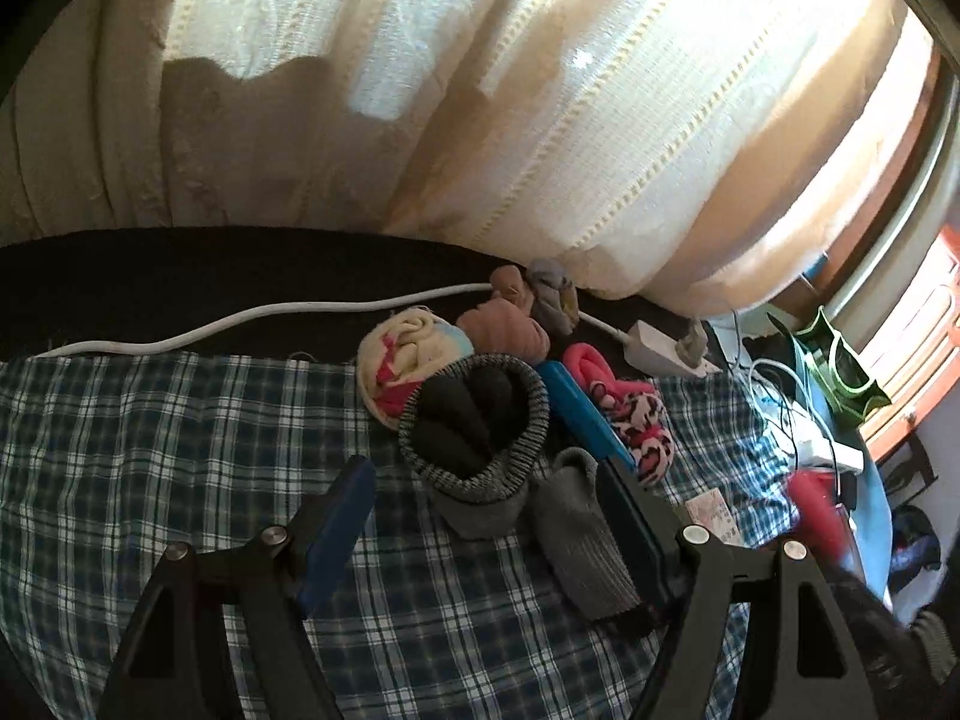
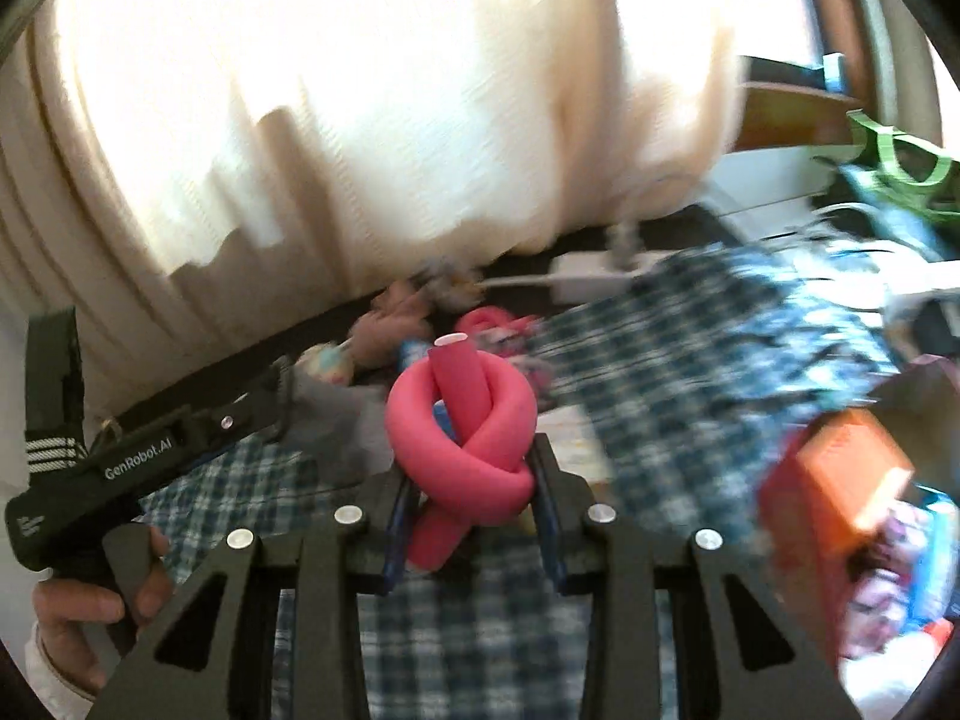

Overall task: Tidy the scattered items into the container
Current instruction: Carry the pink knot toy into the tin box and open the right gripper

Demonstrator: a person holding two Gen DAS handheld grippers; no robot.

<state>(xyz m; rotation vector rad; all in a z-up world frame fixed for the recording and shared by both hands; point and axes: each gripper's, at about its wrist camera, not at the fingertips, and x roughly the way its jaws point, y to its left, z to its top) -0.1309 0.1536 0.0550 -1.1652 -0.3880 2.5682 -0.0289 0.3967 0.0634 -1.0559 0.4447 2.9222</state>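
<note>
My right gripper point(image 2: 471, 486) is shut on a knotted pink foam roller point(image 2: 462, 420) and holds it above the plaid cloth point(image 2: 660, 348). My left gripper point(image 1: 480, 480) is open, its fingers either side of a grey rolled sock bundle with black inside point(image 1: 474, 420). A grey ribbed sock point(image 1: 579, 525) lies against the right finger. Further back lie a cream and pink bundle point(image 1: 399, 354), a tan bundle point(image 1: 504, 330), another pink foam roller point(image 1: 591, 360), a pink zebra-print item point(image 1: 645, 426) and a blue flat item point(image 1: 579, 408). An orange-red container point(image 2: 840, 480) shows blurred at right.
A white cable point(image 1: 240, 318) runs to a power strip point(image 1: 666, 348) by the cream curtain point(image 1: 480, 90). Chargers, cables and a green bag point(image 1: 840, 366) crowd the right. The left gripper body and hand point(image 2: 120, 480) show at left in the right wrist view.
</note>
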